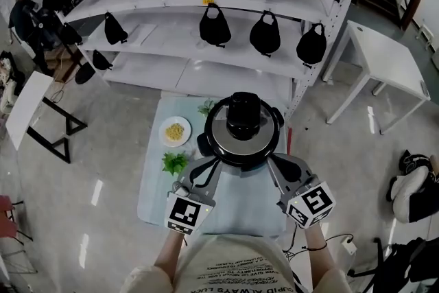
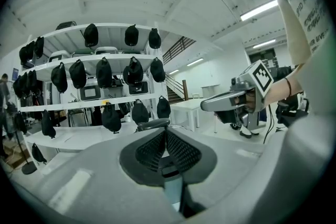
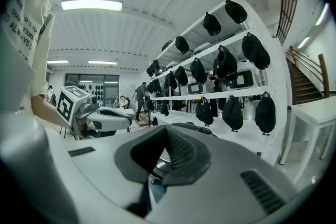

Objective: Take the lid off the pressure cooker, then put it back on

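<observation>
Jaws of the left gripper point(image 1: 208, 165) and right gripper point(image 1: 271, 161) are closed, pads together. They sit at seven and five o'clock of the round black-and-silver pressure cooker point(image 1: 245, 130). It stands toward twelve o'clock on the pale blue cloth-covered desk point(image 1: 154, 195), with its steel lid point(image 1: 221, 128) on. A white round plate of yellow food point(image 1: 175, 132) lies at the cooker's nine o'clock and a green leafy sprig point(image 1: 175, 162) at eight.

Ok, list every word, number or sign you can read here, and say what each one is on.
"ALWAYS": on the person's shirt, seen in the right gripper view; the words around it are cut off or blurred.
Cubes on the left claw and right claw: black-and-white square patterns, no words.
On the cooker lid, any print is too small to read.
</observation>
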Demonstrator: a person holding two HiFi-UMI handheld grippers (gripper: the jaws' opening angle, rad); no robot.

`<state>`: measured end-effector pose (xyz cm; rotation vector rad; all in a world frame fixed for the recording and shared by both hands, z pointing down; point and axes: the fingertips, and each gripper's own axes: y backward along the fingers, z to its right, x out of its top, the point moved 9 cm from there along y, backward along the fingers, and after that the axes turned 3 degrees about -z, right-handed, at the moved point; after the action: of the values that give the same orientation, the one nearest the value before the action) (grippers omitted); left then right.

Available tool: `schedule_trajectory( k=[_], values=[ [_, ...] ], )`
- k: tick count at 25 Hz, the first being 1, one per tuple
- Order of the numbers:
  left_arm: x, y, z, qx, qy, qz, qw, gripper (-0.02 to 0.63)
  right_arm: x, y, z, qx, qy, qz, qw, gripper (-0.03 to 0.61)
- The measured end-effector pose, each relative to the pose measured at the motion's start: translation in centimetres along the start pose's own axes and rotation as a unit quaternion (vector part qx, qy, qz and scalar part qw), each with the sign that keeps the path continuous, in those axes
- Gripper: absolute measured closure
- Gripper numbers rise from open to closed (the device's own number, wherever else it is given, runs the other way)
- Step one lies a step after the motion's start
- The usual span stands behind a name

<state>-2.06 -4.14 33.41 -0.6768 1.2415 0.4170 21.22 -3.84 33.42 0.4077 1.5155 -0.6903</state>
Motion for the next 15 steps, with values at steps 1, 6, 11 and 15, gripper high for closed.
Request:
schedule_trajectory(
  k=[1,6,11,15],
  values=[
    [0.0,0.3,-0.1,0.001,0.000,0.001,1.0000,0.583,0.0,0.1,-0.1,-0.004,-0.003,0.003,1.000,0.572],
    [0.0,1.4,-0.8,0.008,0.008,0.007,0.9999,0.586,0.3,0.8,-0.5,-0.020,-0.017,0.022,0.999,0.572],
    [-0.5,2.0,-1.5,0.018,0.019,0.010,0.9996,0.586,0.2,1.4,-0.4,-0.034,-0.043,0.044,0.997,0.573],
    [-1.0,2.5,-2.0,0.028,0.030,0.008,0.9991,0.586,-0.4,2.0,-0.1,-0.048,-0.056,0.052,0.996,0.574]
  ],
)
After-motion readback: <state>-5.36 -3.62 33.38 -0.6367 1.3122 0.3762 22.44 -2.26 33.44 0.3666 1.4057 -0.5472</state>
